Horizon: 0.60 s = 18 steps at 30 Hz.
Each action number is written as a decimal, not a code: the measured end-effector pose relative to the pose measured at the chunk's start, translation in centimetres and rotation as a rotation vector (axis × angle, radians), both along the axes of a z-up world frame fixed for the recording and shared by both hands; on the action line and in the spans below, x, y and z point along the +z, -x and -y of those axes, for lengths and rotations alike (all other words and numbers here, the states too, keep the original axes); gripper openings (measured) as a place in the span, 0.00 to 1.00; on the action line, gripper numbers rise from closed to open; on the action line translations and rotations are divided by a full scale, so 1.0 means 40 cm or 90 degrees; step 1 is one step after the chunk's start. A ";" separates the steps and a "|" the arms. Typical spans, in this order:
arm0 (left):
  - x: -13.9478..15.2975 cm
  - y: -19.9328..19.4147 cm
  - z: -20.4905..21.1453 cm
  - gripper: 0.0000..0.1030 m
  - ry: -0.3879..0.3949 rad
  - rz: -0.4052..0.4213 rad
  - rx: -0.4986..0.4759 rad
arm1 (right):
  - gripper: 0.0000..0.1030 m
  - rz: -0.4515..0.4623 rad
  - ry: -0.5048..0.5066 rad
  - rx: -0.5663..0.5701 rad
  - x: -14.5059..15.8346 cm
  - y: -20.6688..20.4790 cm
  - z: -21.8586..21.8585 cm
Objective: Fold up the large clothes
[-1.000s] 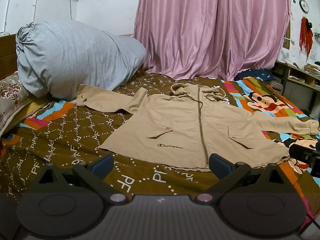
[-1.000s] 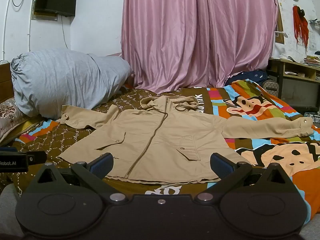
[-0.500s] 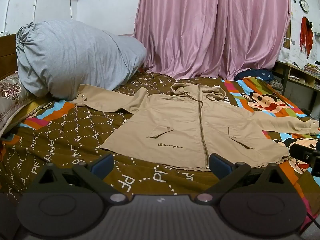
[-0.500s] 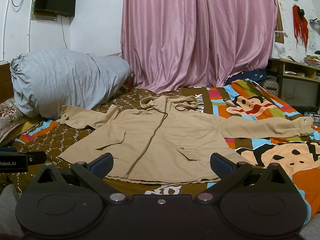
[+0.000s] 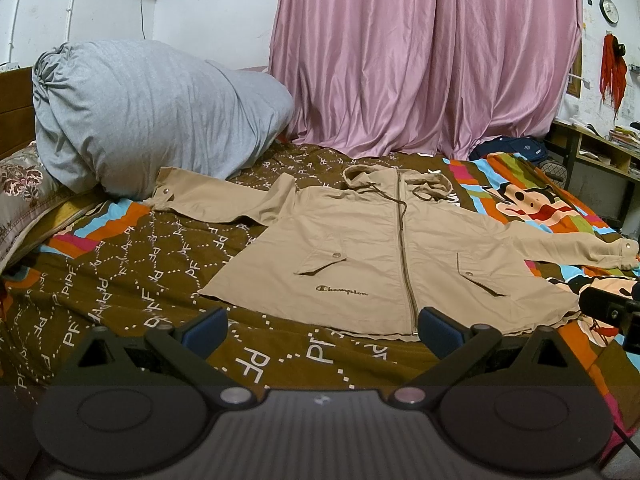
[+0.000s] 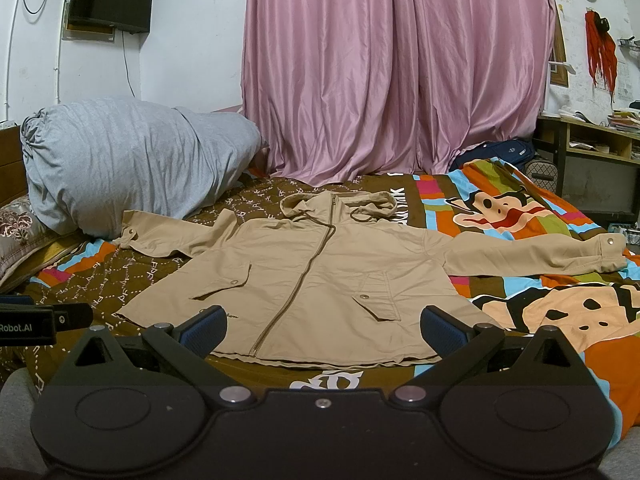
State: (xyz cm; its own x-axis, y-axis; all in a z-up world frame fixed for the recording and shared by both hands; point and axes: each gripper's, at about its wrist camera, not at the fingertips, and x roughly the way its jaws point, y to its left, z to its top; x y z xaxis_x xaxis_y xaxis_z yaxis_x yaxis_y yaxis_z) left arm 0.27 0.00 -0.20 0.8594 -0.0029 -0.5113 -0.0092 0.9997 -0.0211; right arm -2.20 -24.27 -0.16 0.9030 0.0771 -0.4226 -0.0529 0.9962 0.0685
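A beige hooded zip jacket (image 5: 384, 256) (image 6: 320, 276) lies flat and face up on the bed, both sleeves spread out to the sides, hood toward the curtain. My left gripper (image 5: 322, 330) is open just short of the jacket's hem, with nothing between its fingers. My right gripper (image 6: 322, 328) is open too, held low over the hem, also holding nothing. Each gripper's body shows at the edge of the other's view.
The bed has a brown and colourful cartoon bedspread (image 5: 132, 280) (image 6: 560, 308). A big grey bundled duvet (image 5: 152, 112) (image 6: 132, 164) lies at the left, by the left sleeve cuff. A pink curtain (image 6: 392, 68) hangs behind; shelves (image 6: 592, 148) stand at the right.
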 end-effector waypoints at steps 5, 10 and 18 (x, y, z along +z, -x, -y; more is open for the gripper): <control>-0.015 -0.002 -0.009 1.00 0.006 -0.016 0.003 | 1.00 -0.003 -0.001 0.000 0.001 0.001 0.000; -0.054 -0.021 -0.021 1.00 0.005 -0.047 -0.001 | 1.00 -0.021 -0.010 -0.004 -0.009 -0.006 0.003; -0.049 -0.118 0.023 1.00 -0.032 -0.061 -0.018 | 1.00 -0.077 -0.065 -0.013 -0.059 -0.051 0.054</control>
State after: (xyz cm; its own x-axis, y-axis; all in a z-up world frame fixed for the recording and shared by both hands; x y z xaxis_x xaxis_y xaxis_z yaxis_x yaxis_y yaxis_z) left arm 4.99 -0.91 -2.14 0.8068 0.0016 -0.5909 0.0196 0.9994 0.0294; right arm -0.15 -26.43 -2.52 0.8475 0.1078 -0.5197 -0.0183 0.9845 0.1744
